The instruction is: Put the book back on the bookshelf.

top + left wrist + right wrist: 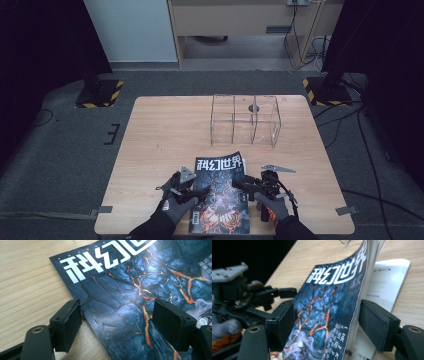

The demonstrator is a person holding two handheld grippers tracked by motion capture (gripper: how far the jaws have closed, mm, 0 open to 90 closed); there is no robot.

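a magazine (220, 195) with a dark lava-pattern cover lies at the near edge of the wooden worktop (160, 130). the left gripper (116, 322) is released, jaws straddling its spine edge. the right gripper (325, 322), jaws apart around the lifted cover and pages, is not clenched. a clear acrylic organizer (244, 120) stands farther back.

clear box (244, 120) blocks far table (165, 125)
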